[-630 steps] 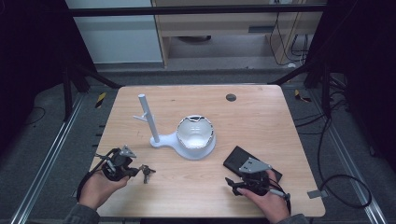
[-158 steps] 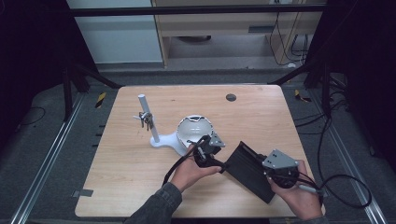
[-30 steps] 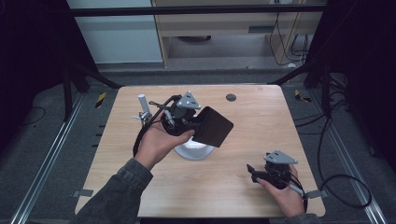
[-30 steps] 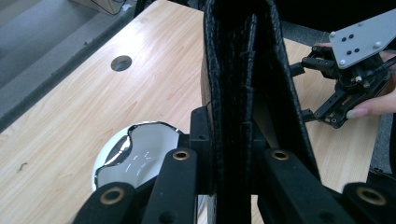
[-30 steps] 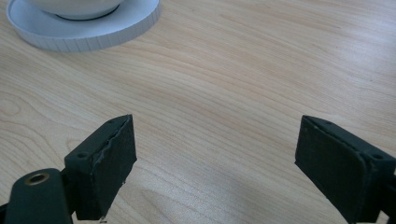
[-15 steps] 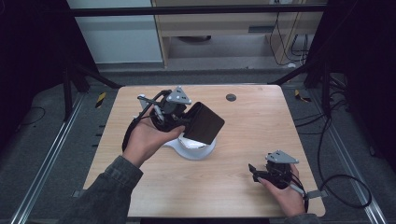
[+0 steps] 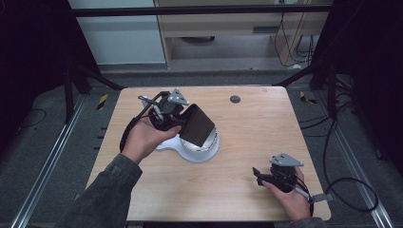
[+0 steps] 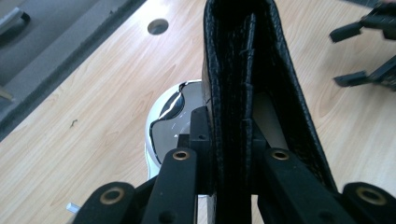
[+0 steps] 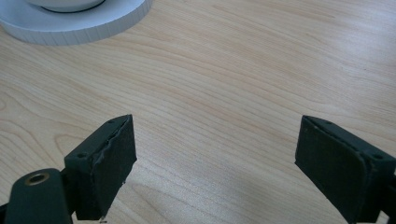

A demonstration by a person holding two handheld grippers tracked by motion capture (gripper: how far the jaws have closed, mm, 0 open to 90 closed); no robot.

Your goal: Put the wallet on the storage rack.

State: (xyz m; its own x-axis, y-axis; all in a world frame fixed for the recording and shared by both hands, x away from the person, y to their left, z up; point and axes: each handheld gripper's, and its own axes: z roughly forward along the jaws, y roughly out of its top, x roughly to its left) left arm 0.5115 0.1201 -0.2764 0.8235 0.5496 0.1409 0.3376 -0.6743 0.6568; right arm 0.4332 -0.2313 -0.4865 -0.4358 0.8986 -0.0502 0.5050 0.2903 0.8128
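High view: at the near right corner of the wooden table [image 7: 247,142], the right gripper [image 7: 259,174] rests low in the person's hand, its jaws spread wide with nothing between them; the right gripper view shows bare wood between its pads [image 9: 109,163]. Farther in, left of centre, the left gripper [image 7: 183,124] is clamped on a black leather wallet [image 7: 197,127], held aloft and tilted over a white round dish on a stand [image 7: 202,149]. Left gripper view: the wallet [image 8: 247,84] stands edge-on between the closed jaws, above the dish [image 8: 170,123]. A dark round grommet [image 7: 235,99] marks the far edge.
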